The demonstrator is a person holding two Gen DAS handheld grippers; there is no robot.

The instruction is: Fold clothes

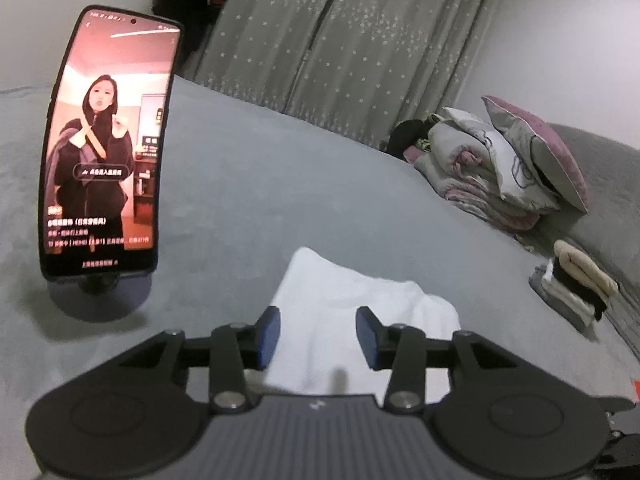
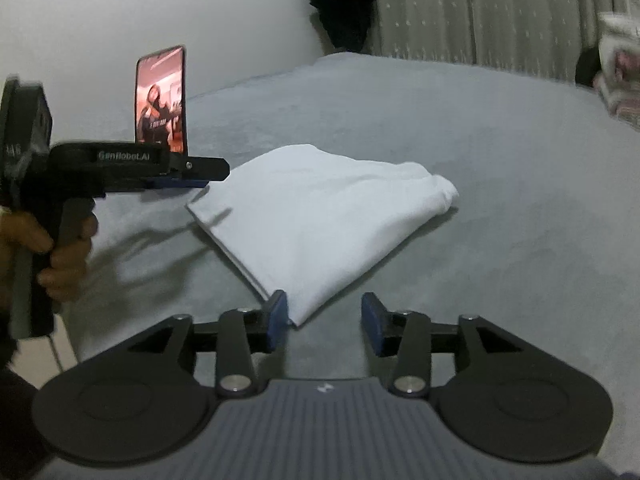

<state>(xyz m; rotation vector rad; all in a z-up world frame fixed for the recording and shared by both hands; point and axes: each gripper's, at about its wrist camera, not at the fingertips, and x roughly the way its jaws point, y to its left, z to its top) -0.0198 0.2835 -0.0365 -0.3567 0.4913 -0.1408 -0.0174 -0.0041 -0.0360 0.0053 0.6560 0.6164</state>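
on a grey bed (image 2: pixel 500 168), a folded white cloth (image 2: pixel 320 216) lies flat near the middle of the cover, its smooth folded edge facing the phone side and its bunched end pointing the other way. left gripper (image 1: pixel 318 334) hovers over the near end of the cloth, blue fingers (image 1: pixel 269 336) parted with white fabric showing between and below them, the pads not pressing on it. seen from the right wrist, that same left gripper (image 2: pixel 200 179) reaches in level from the side, its tips just at the cloth's far corner, a hand (image 2: pixel 60 248) wrapped around its handle. right gripper (image 2: pixel 325 320) sits at the cloth's near corner, fingers (image 2: pixel 278 318) standing apart; the corner tip lies just beside the inner face of one pad, and nothing is clamped. a phone (image 1: pixel 106 140) stands upright on a round stand (image 1: pixel 100 296) on the bed, screen lit with a video of a person in a dark coat. at the far side, a heap of bedding (image 1: pixel 472 168) and a pillow (image 1: pixel 536 152) lie against the headboard end, with a small stack of folded clothes (image 1: pixel 576 284) nearer the edge. pale curtains (image 1: pixel 348 40) with small dots hang behind the bed, and a dark garment (image 1: pixel 196 4) hangs beside them.
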